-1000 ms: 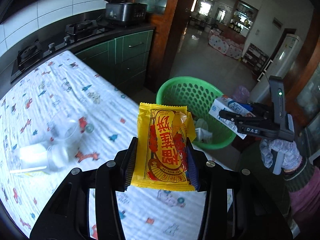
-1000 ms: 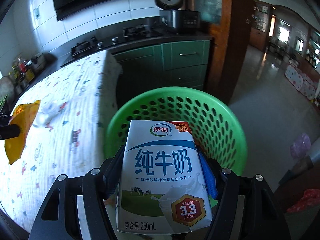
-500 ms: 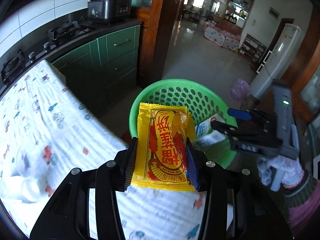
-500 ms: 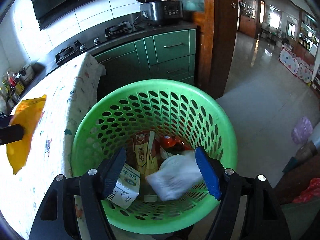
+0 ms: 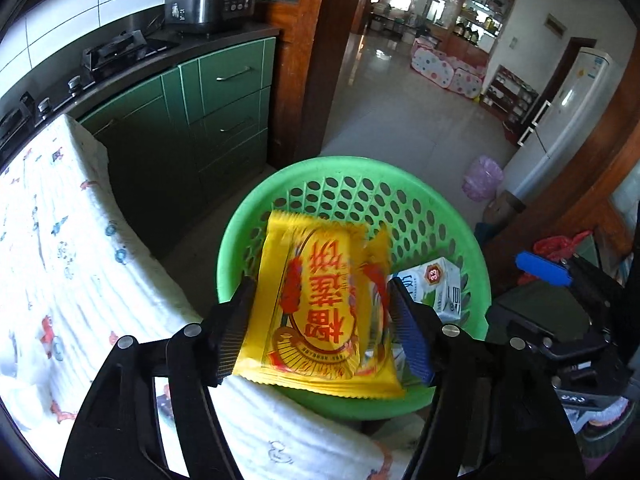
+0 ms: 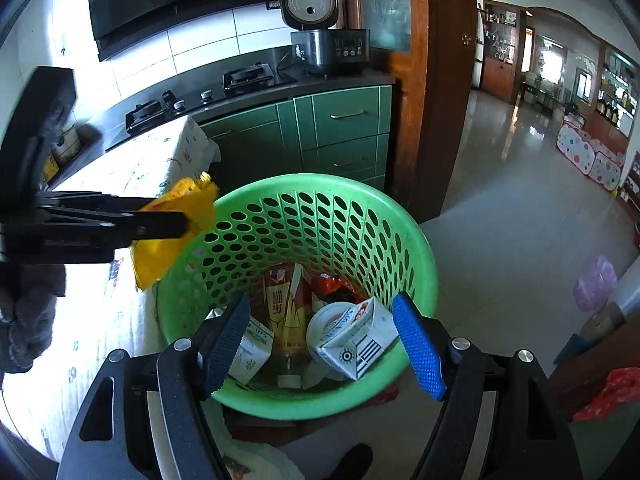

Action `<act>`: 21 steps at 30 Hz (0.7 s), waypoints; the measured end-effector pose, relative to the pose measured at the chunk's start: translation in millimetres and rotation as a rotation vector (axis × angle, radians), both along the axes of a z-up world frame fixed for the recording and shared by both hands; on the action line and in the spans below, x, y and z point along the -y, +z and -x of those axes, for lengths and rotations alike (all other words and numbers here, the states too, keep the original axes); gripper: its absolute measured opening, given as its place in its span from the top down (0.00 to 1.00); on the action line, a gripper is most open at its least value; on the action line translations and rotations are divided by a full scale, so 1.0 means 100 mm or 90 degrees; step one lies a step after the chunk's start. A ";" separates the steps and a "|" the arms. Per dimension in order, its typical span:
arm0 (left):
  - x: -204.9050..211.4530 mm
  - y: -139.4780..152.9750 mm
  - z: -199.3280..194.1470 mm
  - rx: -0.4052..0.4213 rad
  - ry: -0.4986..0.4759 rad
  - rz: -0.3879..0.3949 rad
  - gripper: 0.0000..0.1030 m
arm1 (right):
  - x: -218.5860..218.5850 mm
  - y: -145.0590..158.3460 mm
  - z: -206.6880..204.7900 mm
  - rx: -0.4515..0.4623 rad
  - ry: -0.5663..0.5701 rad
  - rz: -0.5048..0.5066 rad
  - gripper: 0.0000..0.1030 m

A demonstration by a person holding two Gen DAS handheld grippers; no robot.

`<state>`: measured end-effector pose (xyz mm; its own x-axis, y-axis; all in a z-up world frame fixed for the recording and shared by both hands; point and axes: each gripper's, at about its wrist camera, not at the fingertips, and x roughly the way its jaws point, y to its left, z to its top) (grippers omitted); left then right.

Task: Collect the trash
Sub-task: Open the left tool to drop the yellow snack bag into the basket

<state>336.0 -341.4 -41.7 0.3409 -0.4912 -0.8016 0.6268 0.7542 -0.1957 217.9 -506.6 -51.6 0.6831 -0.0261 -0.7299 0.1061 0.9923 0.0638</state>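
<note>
The step in hand looks like the drop: the left gripper (image 5: 320,336) hangs over the near rim of the green basket (image 5: 440,216) with the yellow snack wrapper (image 5: 320,304) between its jaws, which are opening. The wrapper appears to have a gap on the blue-padded side (the picture is slightly blurred there), so the pinch looks already loosened and the wrapper about to fall. Inside the basket lie a milk carton (image 6: 360,336), a second carton and other wrappers. The right gripper (image 6: 324,340) hovers above the basket's near side, fingers spread and widening, with nothing between them. Next, the left jaws need to spread enough for the wrapper to slide free into the basket, not onto the patterned tablecloth (image 5: 60,240) beside it.
</note>
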 end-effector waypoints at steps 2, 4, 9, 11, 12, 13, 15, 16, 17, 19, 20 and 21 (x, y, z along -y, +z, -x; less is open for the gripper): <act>0.01 -0.01 0.01 -0.003 0.000 0.002 0.31 | 0.01 0.01 0.03 0.001 -0.001 -0.005 0.31; -0.02 0.00 0.03 -0.001 -0.001 0.007 0.31 | 0.00 0.01 0.05 0.001 -0.003 -0.009 0.31; -0.21 0.08 0.13 0.014 0.015 0.010 0.31 | -0.09 0.04 0.07 0.001 0.001 -0.011 0.31; -0.34 0.13 0.18 0.023 0.024 0.010 0.31 | -0.15 0.08 0.08 0.003 0.005 -0.010 0.31; -0.42 0.15 0.22 0.029 0.032 0.007 0.31 | -0.19 0.10 0.09 0.004 0.009 -0.011 0.31; -0.50 0.18 0.25 0.033 0.039 0.006 0.31 | -0.22 0.11 0.09 0.006 0.012 -0.012 0.30; -0.66 0.21 0.28 0.038 0.051 0.006 0.31 | -0.32 0.15 0.10 0.010 0.021 -0.012 0.30; -0.76 0.24 0.31 0.040 0.061 0.005 0.31 | -0.38 0.17 0.10 0.012 0.027 -0.012 0.30; -0.84 0.25 0.33 0.040 0.068 0.007 0.31 | -0.42 0.19 0.10 0.014 0.031 -0.011 0.30; -1.03 0.27 0.38 0.039 0.088 0.004 0.31 | -0.54 0.23 0.09 0.017 0.043 -0.010 0.29; -1.12 0.27 0.40 0.038 0.097 0.002 0.31 | -0.60 0.25 0.09 0.019 0.049 -0.010 0.29; -1.22 0.28 0.41 0.038 0.106 0.002 0.31 | -0.66 0.27 0.08 0.021 0.055 -0.010 0.29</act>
<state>294.8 -219.5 -14.1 0.4652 -0.4256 -0.7761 0.5033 0.8485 -0.1636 209.5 -440.6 -24.7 0.7056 0.0456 -0.7072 0.0173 0.9965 0.0815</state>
